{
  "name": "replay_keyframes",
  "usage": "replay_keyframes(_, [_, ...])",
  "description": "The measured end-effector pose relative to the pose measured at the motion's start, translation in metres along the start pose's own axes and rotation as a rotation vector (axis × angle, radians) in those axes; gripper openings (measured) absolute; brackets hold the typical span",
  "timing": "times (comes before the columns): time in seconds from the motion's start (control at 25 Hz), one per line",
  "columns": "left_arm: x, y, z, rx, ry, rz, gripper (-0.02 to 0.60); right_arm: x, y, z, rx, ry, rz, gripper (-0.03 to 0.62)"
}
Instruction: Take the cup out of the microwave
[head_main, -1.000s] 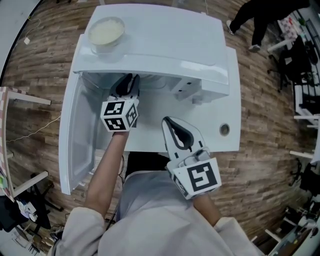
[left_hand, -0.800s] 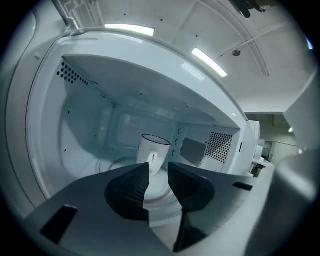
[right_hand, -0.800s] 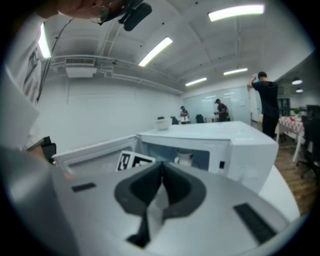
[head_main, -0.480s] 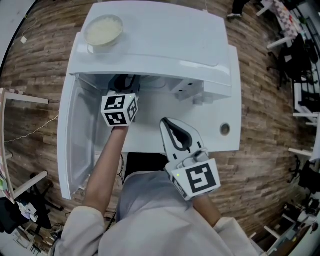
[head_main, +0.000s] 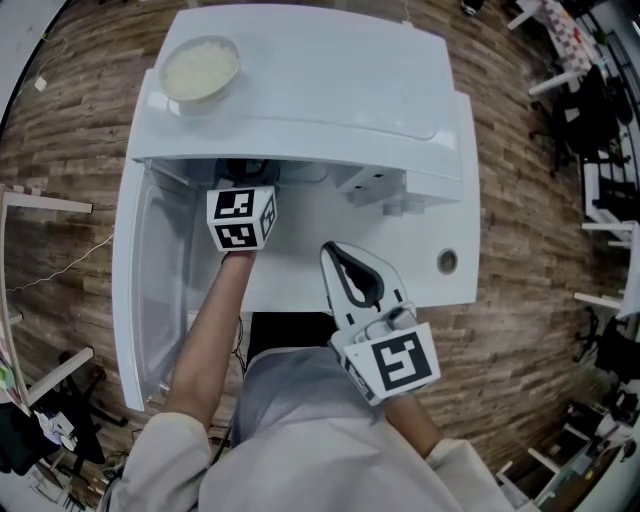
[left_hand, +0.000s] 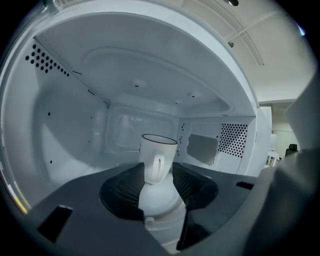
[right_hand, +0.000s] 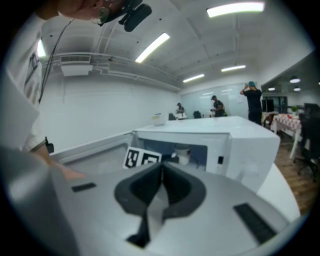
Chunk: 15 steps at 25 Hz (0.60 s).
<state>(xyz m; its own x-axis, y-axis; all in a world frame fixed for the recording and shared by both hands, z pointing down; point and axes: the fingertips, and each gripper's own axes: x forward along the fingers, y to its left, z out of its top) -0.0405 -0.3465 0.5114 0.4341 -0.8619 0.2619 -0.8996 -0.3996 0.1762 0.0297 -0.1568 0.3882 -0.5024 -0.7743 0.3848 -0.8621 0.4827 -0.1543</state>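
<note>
A white cup with a dark rim stands upright inside the white microwave, its handle facing me. My left gripper reaches into the cavity. Its jaws are opening, one black pad on each side of the cup's lower part, and neither visibly presses on it. From the head view only its marker cube shows at the oven mouth. My right gripper hovers over the table in front of the oven, shut with nothing in it. In the right gripper view the cup shows through the opening.
The microwave door hangs open to the left. A bowl of pale food sits on the oven's top, back left. The white table has a round hole at its right. Wooden floor surrounds it.
My left gripper has pushed further into the microwave, so its black jaws are now hidden under the oven's top. My right gripper has stayed in place.
</note>
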Motion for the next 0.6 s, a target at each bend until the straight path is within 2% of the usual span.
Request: replay_keyframes(0.6, [0.018,0.003,0.006,0.032,-0.003,0.003,0.184,0.008,-0.006,-0.004,0.009,0.028,-0.014,0.023])
